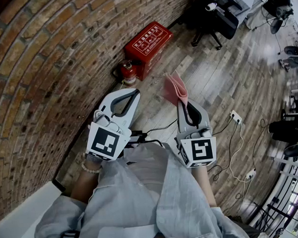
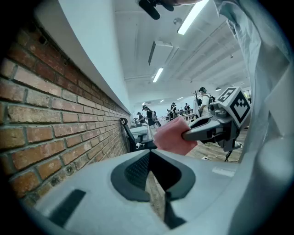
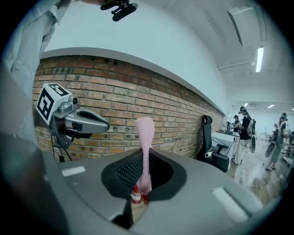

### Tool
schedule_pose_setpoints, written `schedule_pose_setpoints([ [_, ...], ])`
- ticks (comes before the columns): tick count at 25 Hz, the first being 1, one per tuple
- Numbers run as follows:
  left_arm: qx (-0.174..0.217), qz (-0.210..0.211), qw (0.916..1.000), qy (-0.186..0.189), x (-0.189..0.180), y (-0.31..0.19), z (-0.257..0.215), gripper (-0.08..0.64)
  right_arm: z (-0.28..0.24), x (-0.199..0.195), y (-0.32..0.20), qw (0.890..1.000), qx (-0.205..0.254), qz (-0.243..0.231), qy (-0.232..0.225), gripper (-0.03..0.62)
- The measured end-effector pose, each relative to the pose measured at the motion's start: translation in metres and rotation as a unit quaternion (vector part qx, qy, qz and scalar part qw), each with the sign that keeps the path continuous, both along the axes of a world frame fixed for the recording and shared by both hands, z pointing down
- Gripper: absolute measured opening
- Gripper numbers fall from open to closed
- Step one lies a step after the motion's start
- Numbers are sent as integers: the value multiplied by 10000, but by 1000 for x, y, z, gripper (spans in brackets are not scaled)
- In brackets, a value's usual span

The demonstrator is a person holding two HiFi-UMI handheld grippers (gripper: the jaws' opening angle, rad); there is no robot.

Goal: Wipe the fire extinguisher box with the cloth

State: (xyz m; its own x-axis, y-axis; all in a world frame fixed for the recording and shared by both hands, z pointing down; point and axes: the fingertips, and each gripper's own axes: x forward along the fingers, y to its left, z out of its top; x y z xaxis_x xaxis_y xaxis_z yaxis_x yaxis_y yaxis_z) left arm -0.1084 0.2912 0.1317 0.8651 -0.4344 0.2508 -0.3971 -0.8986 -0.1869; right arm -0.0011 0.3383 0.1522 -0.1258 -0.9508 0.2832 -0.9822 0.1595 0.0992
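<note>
The red fire extinguisher box lies on the wooden floor against the brick wall, with a small red extinguisher beside it. My right gripper is shut on a pink cloth, which stands up from its jaws. Below the cloth, the extinguisher shows between those jaws. My left gripper is held level with the right one, nearer the wall, shut and with nothing in it. From it I see the cloth and the right gripper. Both grippers are well short of the box.
The brick wall runs along the left. A black office chair stands beyond the box. Power strips and cables lie on the floor at the right. Several people stand far off in the room.
</note>
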Motion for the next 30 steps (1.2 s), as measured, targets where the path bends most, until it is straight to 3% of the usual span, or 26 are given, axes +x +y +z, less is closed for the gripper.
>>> schedule_pose_setpoints([
  [15,7,-18,10000,77,10,9,-3,-9,-8,6,4,9999,125,-23,-5,21],
  [30,79,-229,9996,-158,22,38,-3,-9,-2,26,39,9996,121,-115,-248,21],
])
